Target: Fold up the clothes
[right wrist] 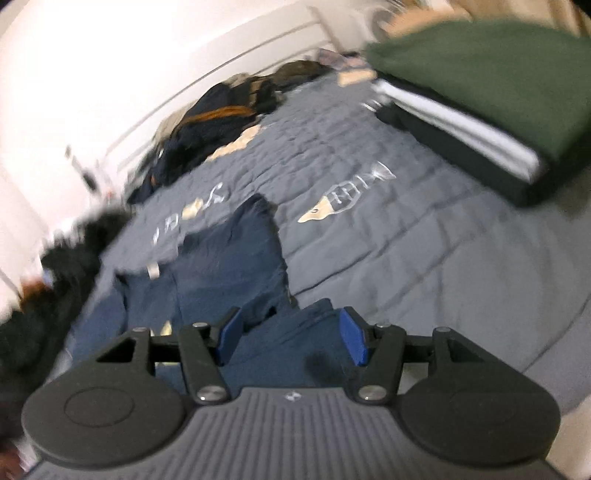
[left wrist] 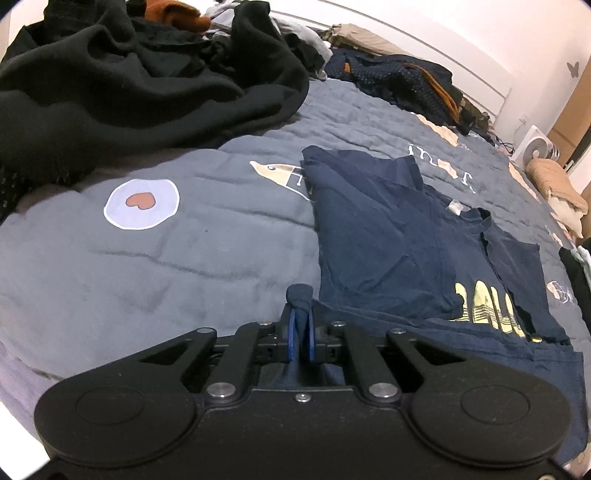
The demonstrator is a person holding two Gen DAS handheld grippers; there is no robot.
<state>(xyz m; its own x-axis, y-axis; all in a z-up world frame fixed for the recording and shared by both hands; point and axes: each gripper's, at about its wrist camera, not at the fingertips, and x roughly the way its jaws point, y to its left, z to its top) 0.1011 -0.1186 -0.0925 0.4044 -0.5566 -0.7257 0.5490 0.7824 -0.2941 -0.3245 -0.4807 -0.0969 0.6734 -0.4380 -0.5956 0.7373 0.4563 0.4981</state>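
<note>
I am holding the left gripper (left wrist: pixel 301 332) low over the grey quilt (left wrist: pixel 166 266), and its blue pads (left wrist: pixel 293 334) are pressing together on a bunched corner of the navy T-shirt (left wrist: pixel 388 236); a small knob of the navy cloth is sticking up just past the fingertips. The rest of the shirt is lying on the quilt ahead and to the right of that gripper, partly folded, with one sleeve turned over the body, the white neck label (left wrist: pixel 455 206) showing at the collar, and yellow lettering (left wrist: pixel 487 306) peeking out near the lower edge.

In the right wrist view, which is blurring badly, I am keeping the right gripper (right wrist: pixel 291 338) spread wide, its blue pads (right wrist: pixel 352 341) standing well apart above the same navy T-shirt (right wrist: pixel 229 266). Cloth is lying under and between the fingers, but the pads are not pressing on it.

A heap of black clothes (left wrist: pixel 122 85) is sitting on the quilt to the far left in the left view, with a rust-coloured garment (left wrist: pixel 173 14) on top at the back. Dark navy and olive clothes (left wrist: pixel 406 81) are piling along the white headboard (left wrist: pixel 443 55). In the right view a stack of folded clothes (right wrist: pixel 480 110), green on top, white and black beneath, is resting on the quilt (right wrist: pixel 406 240) to the upper right.
</note>
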